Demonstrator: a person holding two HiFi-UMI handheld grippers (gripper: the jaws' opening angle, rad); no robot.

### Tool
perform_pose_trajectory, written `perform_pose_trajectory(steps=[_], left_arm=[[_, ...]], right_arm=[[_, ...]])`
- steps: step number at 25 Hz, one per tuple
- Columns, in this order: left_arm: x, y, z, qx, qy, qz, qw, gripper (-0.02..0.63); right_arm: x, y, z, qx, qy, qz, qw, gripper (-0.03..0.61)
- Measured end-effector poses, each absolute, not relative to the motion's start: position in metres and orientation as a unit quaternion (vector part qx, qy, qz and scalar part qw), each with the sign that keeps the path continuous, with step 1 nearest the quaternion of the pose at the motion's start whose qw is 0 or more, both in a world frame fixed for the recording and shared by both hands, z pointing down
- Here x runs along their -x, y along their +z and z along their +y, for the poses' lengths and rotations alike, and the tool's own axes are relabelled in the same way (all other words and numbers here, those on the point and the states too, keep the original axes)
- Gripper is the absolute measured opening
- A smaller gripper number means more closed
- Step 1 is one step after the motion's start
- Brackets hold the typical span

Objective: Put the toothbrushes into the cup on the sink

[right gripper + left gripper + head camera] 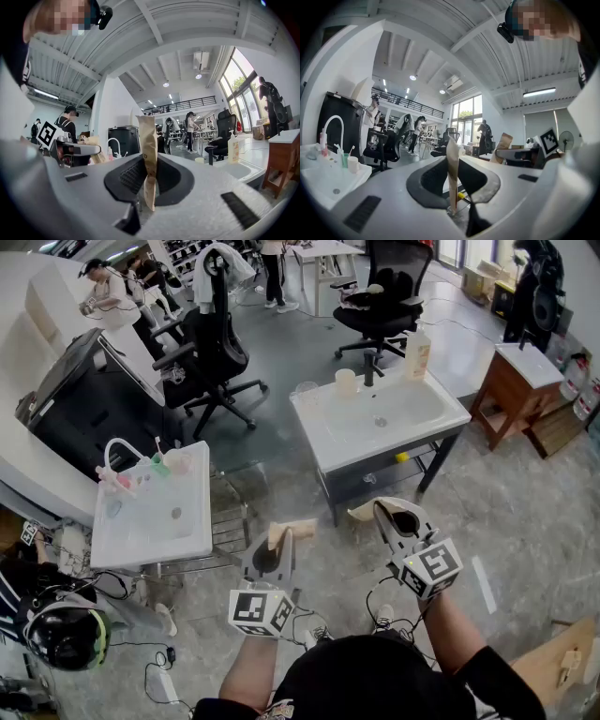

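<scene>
While pointing level, the left gripper [281,536] is clenching a tan wrapped toothbrush [452,164] and the right gripper [379,513] is clenching a second wrapped toothbrush [148,154]. Well ahead, the cream cup [346,382] is standing on the white sink [330,439].

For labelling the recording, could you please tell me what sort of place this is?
Likely an open lab or workshop hall, not a bathroom: a sink stands free on a concrete floor, office chairs nearby, high beamed ceiling.

Left claw [292,532] and right claw [364,513] point level, side by side, jaws pressed together, empty; left forearm [249,669] and right forearm [454,626] extended forward.
</scene>
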State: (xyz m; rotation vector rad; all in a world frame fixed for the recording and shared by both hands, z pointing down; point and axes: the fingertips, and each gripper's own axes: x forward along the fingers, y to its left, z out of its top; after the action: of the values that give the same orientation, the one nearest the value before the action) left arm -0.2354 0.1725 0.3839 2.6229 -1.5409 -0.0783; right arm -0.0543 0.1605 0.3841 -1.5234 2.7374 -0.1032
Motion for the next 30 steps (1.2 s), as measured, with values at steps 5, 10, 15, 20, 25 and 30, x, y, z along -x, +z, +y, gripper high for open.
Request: perform_pose_trajectory(steps=[5,10,15,20,25,30], left_arm=[[0.232,0.385,0.170,-0.861,-0.025,-0.505,0.050,0.061],[0.226,0.387,0.171,-0.862,-0.023,-0.503,0.051,0.061],[0.212,0.388,0.172,-0.863,-0.019,-0.502,0.052,0.061],[0.193,0.386,0.172,-0.864,-0.018,-0.501,0.051,0.061],[0.171,0.383,0.169,-0.862,-0.016,-0.504,0.047,0.061],[0.139,0.380,0.166,-0.857,-0.018,-0.513,0.044,0.061]], right_arm=[[0.050,0.384,0.158,0.485,-0.036,0.874,0.009,0.042],[0.046,0.385,0.160,0.485,-0.031,0.874,0.009,0.046],[0.033,0.386,0.163,0.484,-0.032,0.874,0.008,0.046],[0.014,0.384,0.164,0.483,-0.031,0.875,0.010,0.046],[-0.008,0.382,0.159,0.479,-0.032,0.877,0.015,0.046],[-0.038,0.382,0.156,0.468,-0.034,0.883,0.019,0.046]])
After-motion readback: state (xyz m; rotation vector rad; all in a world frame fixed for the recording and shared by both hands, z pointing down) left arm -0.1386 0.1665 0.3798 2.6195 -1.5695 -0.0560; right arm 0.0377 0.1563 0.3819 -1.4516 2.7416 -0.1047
